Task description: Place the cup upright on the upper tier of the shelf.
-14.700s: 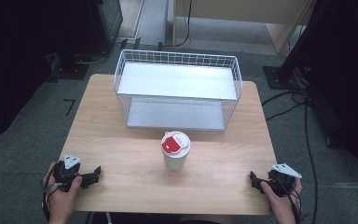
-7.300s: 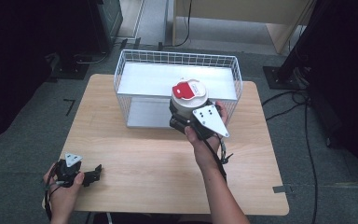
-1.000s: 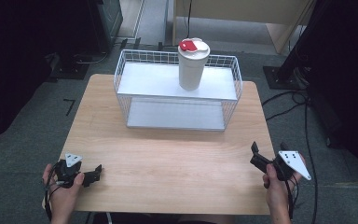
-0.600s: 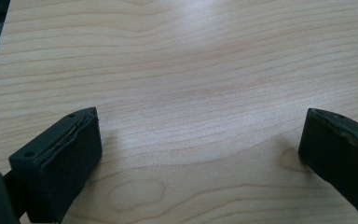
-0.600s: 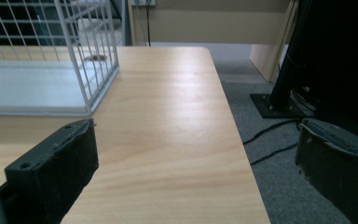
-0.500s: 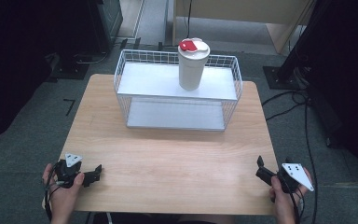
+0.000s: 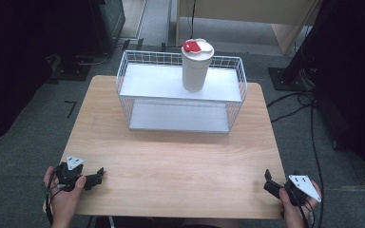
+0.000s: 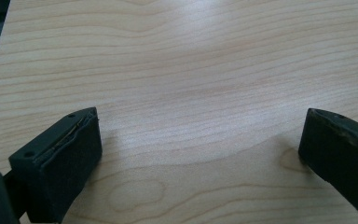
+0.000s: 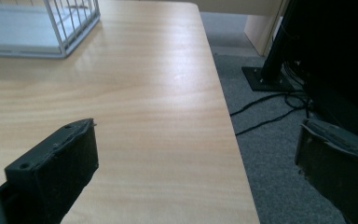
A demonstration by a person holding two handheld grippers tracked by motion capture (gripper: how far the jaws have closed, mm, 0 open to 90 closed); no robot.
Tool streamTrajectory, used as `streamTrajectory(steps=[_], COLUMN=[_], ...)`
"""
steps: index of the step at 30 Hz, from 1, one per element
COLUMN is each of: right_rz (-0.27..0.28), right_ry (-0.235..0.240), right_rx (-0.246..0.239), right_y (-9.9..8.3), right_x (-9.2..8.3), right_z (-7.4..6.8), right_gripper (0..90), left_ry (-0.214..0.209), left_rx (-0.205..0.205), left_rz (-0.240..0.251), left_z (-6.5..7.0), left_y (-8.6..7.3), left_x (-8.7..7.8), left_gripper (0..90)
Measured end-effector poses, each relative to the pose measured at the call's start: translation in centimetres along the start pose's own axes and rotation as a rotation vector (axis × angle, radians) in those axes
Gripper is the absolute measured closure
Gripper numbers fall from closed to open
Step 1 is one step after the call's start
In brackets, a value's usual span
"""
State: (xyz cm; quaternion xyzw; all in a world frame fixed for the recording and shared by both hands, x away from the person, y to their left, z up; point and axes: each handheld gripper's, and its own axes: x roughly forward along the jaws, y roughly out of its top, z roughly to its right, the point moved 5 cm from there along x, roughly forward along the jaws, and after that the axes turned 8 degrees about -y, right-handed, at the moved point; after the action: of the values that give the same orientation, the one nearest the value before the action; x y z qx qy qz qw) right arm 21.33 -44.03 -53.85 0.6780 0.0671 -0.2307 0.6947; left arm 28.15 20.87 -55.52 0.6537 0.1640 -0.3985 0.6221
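Now your cup, white with a red-marked lid, stands upright on the top shelf of the wire rack at the far side of the wooden table. Your grippers rest well apart from it at the near edge. Your left gripper sits at the near left corner, jaws spread wide over bare wood. Your right gripper hangs at the near right corner, jaws likewise spread, one apparently past the table's edge over grey carpet.
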Motion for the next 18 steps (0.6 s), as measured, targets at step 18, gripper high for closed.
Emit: streamTrajectory(steps=[18], right_rz=[-0.277], right_ry=[0.112], right_rx=[-0.066], right_y=[-1.6], right_x=[0.9], right_z=[-0.7], right_gripper=[0.0], left_ry=[0.000], left_rx=[0.000], left_rz=[0.000], left_z=[0.0], left_y=[0.0], left_x=[0.0], left_gripper=[0.0])
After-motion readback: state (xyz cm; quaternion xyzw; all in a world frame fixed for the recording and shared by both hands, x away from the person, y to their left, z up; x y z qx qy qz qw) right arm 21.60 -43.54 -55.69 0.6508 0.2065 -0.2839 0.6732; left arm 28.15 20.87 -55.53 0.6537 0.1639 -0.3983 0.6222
